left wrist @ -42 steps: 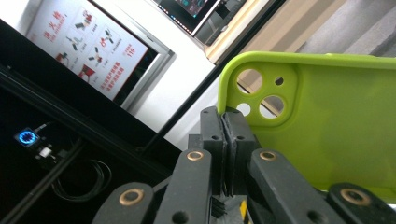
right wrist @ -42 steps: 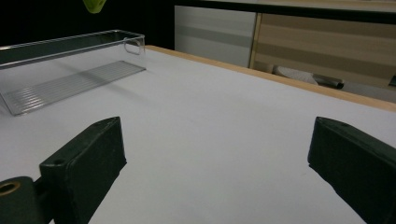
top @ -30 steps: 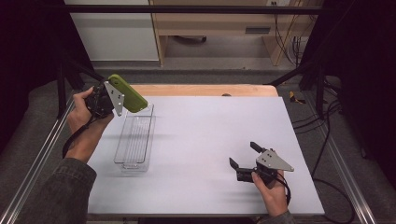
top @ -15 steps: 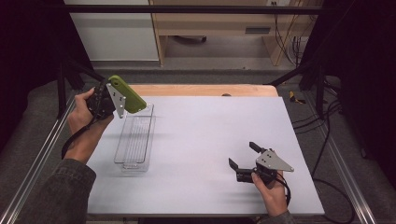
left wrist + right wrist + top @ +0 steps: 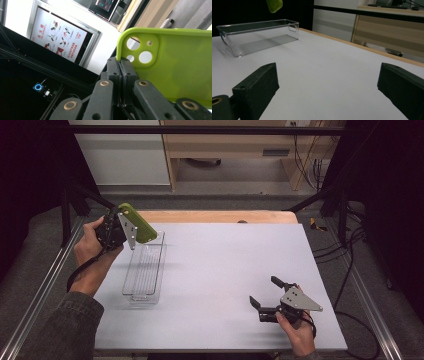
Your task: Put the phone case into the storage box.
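A lime-green phone case (image 5: 142, 226) hangs in the air over the far end of a clear plastic bin (image 5: 131, 272) at the table's left. My left gripper (image 5: 133, 228) is shut on the case's edge. In the left gripper view the jaws (image 5: 120, 68) meet on the case (image 5: 175, 67) beside its camera cut-outs. My right gripper (image 5: 262, 290) rests low near the front right of the white table (image 5: 230, 255), open with nothing between its jaws (image 5: 327, 82). From there the bin (image 5: 227, 37) stands far off, with the case's corner (image 5: 274, 5) above it.
A wooden strip (image 5: 215, 216) runs along the table's far edge. Metal rails (image 5: 40, 290) flank the table on both sides. Cables (image 5: 345, 270) trail on the floor at the right. A cabinet and wooden furniture stand beyond the table.
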Motion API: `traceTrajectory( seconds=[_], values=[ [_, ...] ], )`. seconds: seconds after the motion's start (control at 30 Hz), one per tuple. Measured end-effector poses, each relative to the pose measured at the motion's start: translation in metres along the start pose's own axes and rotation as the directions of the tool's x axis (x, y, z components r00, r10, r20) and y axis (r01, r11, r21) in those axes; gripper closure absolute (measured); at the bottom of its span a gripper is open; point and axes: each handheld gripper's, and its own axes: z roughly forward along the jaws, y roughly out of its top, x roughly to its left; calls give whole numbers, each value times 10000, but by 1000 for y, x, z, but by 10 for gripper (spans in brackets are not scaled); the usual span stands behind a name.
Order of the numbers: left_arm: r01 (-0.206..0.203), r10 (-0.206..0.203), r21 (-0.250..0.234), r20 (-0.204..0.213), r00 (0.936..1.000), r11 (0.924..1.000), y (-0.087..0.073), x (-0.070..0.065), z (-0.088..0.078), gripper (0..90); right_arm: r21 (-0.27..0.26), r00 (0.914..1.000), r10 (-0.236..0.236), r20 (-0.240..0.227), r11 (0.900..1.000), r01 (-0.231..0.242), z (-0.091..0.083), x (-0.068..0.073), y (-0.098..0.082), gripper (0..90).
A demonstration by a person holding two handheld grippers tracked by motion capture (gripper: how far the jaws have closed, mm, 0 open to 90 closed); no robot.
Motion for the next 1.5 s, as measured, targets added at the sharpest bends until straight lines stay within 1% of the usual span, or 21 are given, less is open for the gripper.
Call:
traceTrajectory(
  seconds=[0.07, 0.13, 0.2, 0.3, 0.37, 0.47, 0.57, 0.63, 0.7, 0.8, 0.93, 1.0, 1.03, 1.17, 1.3, 1.33, 1.5],
  values=[
    [-48, 48, 10, 32, 10000, 10000, 0, -1, 1, 879, 7, 10000, -15, -15, 10000, 15, -2, 1, 0, 35],
    [-205, 205, 11, 61, 9998, 9998, -1, -3, 3, 879, 20, 10000, 24, -20, 10000, -24, -3, 0, -1, 35],
    [-243, 243, 45, 82, 9997, 9997, -2, -5, 5, 879, 46, 10000, 52, -15, 10000, -52, -4, -1, -2, 34],
    [-419, 418, 100, 93, 9991, 9991, -3, -10, 8, 879, -4, 10000, 72, 11, 10000, -72, -3, -2, -2, 34],
    [-498, 497, 43, 65, 9987, 9988, -2, -12, 9, 879, 42, 10000, 76, 38, 10000, -76, -2, -3, -2, 34],
    [-716, 716, -15, -21, 9974, 9974, -1, -15, 11, 879, 30, 9998, 169, 60, 9999, -169, -2, -3, -3, 33],
    [-879, 879, 81, 28, 9961, 9961, -3, -21, 14, 879, -16, 9998, 164, 68, 9999, -164, -1, -4, -2, 33],
    [-1082, 1081, 152, 58, 9941, 9940, -4, -24, 15, 879, -10, 9998, 171, 71, 9999, -171, -1, -4, -2, 33],
    [-1147, 1146, 155, 65, 9934, 9933, -6, -27, 16, 879, -13, 9998, 186, 73, 9998, -186, -1, -4, -2, 33],
    [-1136, 1135, 182, 70, 9935, 9934, -8, -29, 18, 879, -27, 9998, 207, 70, 9998, -207, -1, -4, -2, 33],
    [-1021, 1018, 233, 165, 9947, 9945, -10, -34, 20, 879, -33, 9997, 224, 82, 9997, -224, -1, -4, -2, 33],
    [-1117, 1112, 251, 199, 9936, 9934, -11, -38, 21, 879, -2, 9998, 161, 97, 9999, -161, 0, -4, -2, 33],
    [-1252, 1246, 279, 219, 9920, 9917, -11, -40, 22, 879, 6, 9998, 151, 89, 9999, -151, 0, -4, -3, 33],
    [-1436, 1430, 248, 245, 9894, 9893, -9, -46, 23, 879, 14, 9998, 186, 86, 9998, -186, 0, -5, -3, 33],
    [-1454, 1446, 279, 280, 9891, 9890, -9, -49, 26, 879, 33, 9997, 221, 58, 9998, -221, 0, -5, -3, 33],
    [-1535, 1526, 323, 294, 9879, 9876, -9, -50, 26, 879, 22, 9997, 230, 52, 9997, -230, 0, -5, -3, 33],
    [-1636, 1623, 374, 353, 9861, 9858, -10, -54, 28, 878, 7, 9997, 228, 42, 9997, -228, 0, -5, -3, 33]
  ],
)
